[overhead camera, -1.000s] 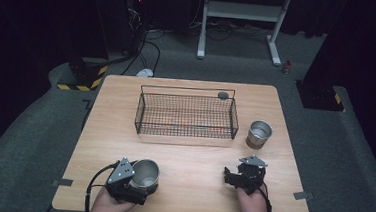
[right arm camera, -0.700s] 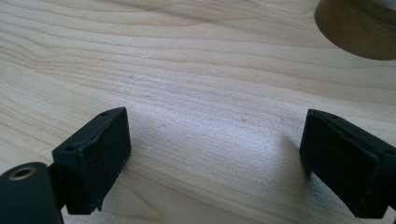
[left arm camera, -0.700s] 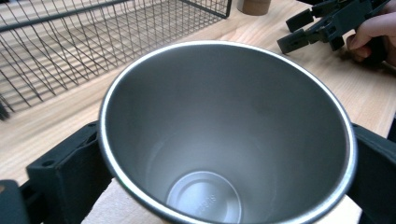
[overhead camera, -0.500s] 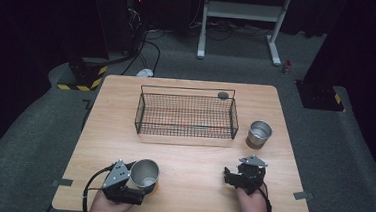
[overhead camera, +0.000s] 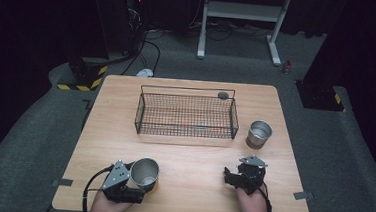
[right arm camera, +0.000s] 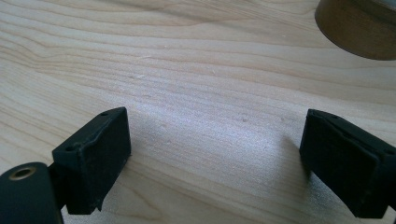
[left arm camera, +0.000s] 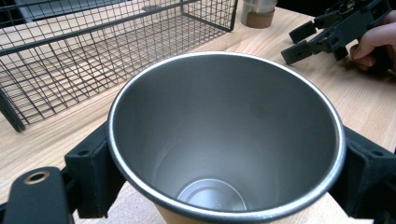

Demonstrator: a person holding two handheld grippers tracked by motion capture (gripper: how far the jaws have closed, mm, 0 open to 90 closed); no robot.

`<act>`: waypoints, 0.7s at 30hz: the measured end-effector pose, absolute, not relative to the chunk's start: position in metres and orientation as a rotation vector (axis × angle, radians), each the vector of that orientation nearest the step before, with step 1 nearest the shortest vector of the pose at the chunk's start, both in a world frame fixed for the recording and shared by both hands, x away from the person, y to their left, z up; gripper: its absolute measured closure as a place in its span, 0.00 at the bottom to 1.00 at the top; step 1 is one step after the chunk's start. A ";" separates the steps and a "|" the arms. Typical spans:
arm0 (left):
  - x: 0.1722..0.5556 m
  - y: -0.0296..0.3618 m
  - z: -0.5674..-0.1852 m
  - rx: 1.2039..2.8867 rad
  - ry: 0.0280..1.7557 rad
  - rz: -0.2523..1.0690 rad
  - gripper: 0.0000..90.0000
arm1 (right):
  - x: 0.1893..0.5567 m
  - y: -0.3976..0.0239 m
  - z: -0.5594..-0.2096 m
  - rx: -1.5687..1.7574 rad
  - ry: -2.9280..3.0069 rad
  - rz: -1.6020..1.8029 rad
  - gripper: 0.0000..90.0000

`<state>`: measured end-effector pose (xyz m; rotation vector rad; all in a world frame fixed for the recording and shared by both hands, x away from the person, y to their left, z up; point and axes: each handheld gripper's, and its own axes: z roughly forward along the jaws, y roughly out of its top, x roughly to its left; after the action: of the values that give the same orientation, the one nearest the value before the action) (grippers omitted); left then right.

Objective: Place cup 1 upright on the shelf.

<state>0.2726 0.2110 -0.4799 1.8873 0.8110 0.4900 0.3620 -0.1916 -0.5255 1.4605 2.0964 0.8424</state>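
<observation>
Near the front left corner of the worktop (overhead camera: 192, 156), the left hand-held gripper (overhead camera: 138, 182) has just been closing its jaws, and they now clamp the steel cup (overhead camera: 145, 172) by its sides; the cup stands upright with its open mouth up. The right hand-held gripper (overhead camera: 229, 175) rests near the front right corner with its jaws wide apart over bare wood. A second steel cup (overhead camera: 259, 134) stands by the right edge, just beside the wire basket (overhead camera: 185, 117) at the middle.
</observation>
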 end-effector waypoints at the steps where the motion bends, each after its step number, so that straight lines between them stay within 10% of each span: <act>1: 0.274 0.211 -0.480 1.884 0.814 0.500 0.15 | 0.362 -0.192 -0.525 1.462 2.096 0.843 0.10; 21: 0.295 0.240 -0.483 1.821 0.931 0.577 0.14 | 0.362 -0.192 -0.525 1.460 2.097 0.842 0.10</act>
<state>0.2947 0.2403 -0.4828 1.8211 0.9311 0.5766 0.3620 -0.1917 -0.5255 1.4603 2.0966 0.8424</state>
